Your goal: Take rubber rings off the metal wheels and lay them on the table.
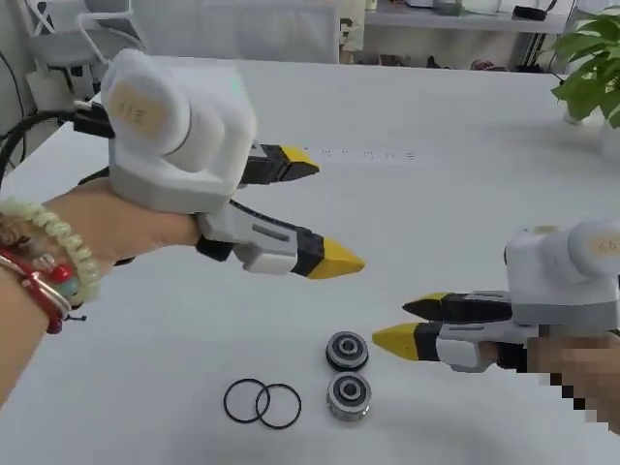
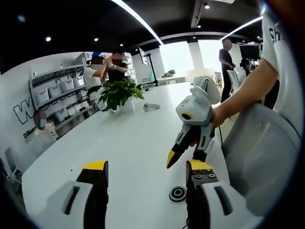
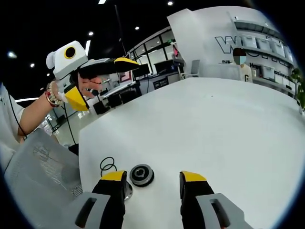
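Two small metal wheels stand on the white table: one wheel with a dark outer rim, the other wheel just nearer me. Two black rubber rings lie flat and overlapping to their left. My right gripper is open, low over the table, its yellow tips just right of the farther wheel; the second wheel is partly hidden behind one of its jaws. My left gripper hangs higher, to the left, open wide and holding nothing. From the left gripper view, the right gripper points down at a wheel.
A potted plant stands at the table's far right corner, with a small white device near it. Chairs line the far edge. Several people stand in the background. A mesh chair back is close behind me.
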Demonstrator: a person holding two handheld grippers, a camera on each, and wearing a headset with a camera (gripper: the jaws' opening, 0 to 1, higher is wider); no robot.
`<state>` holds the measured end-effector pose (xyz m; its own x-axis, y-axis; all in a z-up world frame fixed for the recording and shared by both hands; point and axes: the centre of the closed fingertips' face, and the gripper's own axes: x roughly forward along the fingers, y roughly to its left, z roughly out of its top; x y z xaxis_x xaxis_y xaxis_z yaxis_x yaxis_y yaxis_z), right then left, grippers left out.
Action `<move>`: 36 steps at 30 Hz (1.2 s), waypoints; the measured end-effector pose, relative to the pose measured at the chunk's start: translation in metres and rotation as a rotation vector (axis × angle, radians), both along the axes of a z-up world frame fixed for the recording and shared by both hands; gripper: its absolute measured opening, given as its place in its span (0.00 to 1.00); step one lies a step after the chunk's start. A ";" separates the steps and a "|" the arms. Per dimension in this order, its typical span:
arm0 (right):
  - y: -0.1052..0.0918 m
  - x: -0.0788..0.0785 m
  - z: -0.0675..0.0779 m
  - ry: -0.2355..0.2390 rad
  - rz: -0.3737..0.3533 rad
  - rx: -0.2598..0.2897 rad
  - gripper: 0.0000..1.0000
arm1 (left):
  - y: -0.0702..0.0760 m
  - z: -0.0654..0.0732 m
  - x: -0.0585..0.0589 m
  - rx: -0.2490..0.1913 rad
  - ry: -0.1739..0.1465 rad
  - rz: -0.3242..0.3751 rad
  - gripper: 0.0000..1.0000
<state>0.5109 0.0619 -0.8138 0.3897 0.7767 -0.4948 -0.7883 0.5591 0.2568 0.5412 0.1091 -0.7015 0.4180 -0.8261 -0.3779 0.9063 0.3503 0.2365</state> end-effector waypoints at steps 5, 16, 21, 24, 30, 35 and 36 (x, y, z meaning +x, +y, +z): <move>0.003 0.001 -0.004 -0.022 0.011 -0.009 0.40 | -0.003 -0.023 0.005 -0.032 0.027 0.033 0.56; 0.008 -0.008 -0.023 -0.022 0.074 -0.088 0.34 | -0.013 -0.094 -0.022 0.081 0.109 -0.035 0.45; 0.011 -0.015 -0.033 -0.022 0.113 -0.135 0.33 | -0.019 -0.111 -0.027 0.123 0.117 -0.050 0.39; 0.013 -0.017 -0.037 -0.041 0.130 -0.167 0.30 | -0.020 -0.114 -0.027 0.124 0.116 -0.043 0.28; 0.015 -0.015 -0.038 -0.058 0.132 -0.178 0.27 | -0.020 -0.123 -0.033 0.147 0.139 -0.067 0.21; 0.019 -0.015 -0.038 -0.069 0.130 -0.171 0.24 | -0.021 -0.125 -0.035 0.154 0.143 -0.079 0.13; 0.019 -0.015 -0.038 -0.068 0.129 -0.169 0.23 | -0.021 -0.126 -0.035 0.158 0.143 -0.079 0.12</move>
<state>0.4963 0.0812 -0.8515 0.3293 0.7307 -0.5980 -0.8685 0.4829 0.1118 0.5061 0.0884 -0.8279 0.2869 -0.7801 -0.5560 0.9578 0.2453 0.1501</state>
